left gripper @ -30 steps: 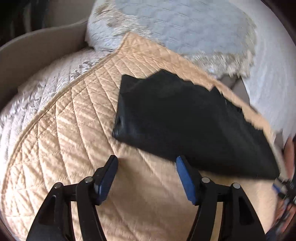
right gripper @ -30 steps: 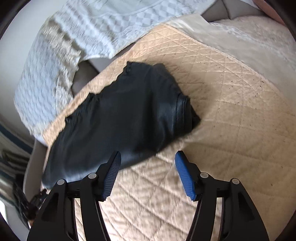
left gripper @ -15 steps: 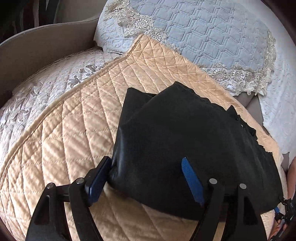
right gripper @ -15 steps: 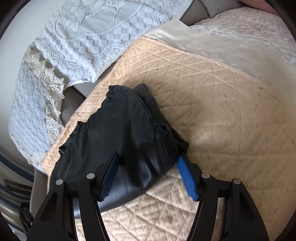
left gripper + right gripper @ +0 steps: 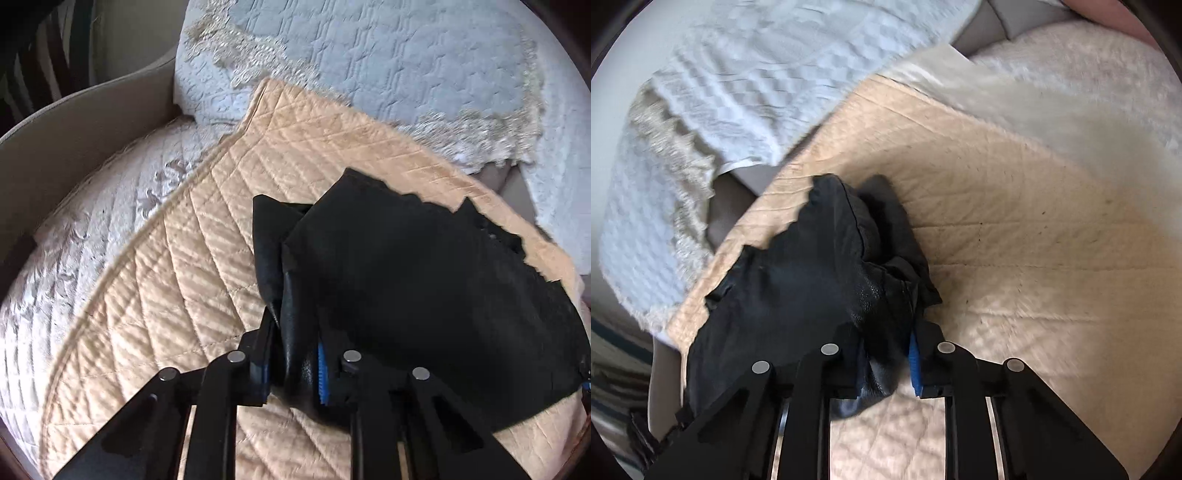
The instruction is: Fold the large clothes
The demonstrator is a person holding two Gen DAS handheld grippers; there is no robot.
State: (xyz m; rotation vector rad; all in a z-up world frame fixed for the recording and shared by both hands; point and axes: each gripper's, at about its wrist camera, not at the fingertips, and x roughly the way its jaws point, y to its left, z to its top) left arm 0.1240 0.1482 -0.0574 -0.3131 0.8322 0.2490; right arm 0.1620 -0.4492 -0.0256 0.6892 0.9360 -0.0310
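The folded black garment of smooth, faintly glossy, leather-like cloth (image 5: 424, 288) lies on the quilted peach-tan seat cover with diamond stitching (image 5: 192, 280). In the left wrist view its folded layers show at the near left end, where two thick edges stand side by side; the far edge is ragged and stepped. In the right wrist view the same garment (image 5: 798, 288) bunches into creases at its near right end, with a loose flap spilling onto the cover (image 5: 1034, 258).

The left gripper (image 5: 293, 363) is clamped narrow on the garment's near left end, cloth filling the gap between its blue-padded fingers (image 5: 322, 376). The right gripper (image 5: 886, 363) is likewise closed on the garment's near right end, one blue pad (image 5: 914, 363) showing beside the pinched fold.

Both views are motion-blurred, the right more so; stitching on the cover there is faint. The kind of garment cannot be told. The garment's right end is cut off at the frame edge in the left wrist view, its left end dark and indistinct in the right wrist view. The inner pad faces are hidden by cloth.

The garment's long axis runs side to side between the two grippers, roughly along the cover's front. Behind it lie the pale blue-white quilted backrest covers with lace trim (image 5: 388, 74), and to the left a white embroidered cushion cover (image 5: 92, 229) against the beige sofa arm (image 5: 74, 122).
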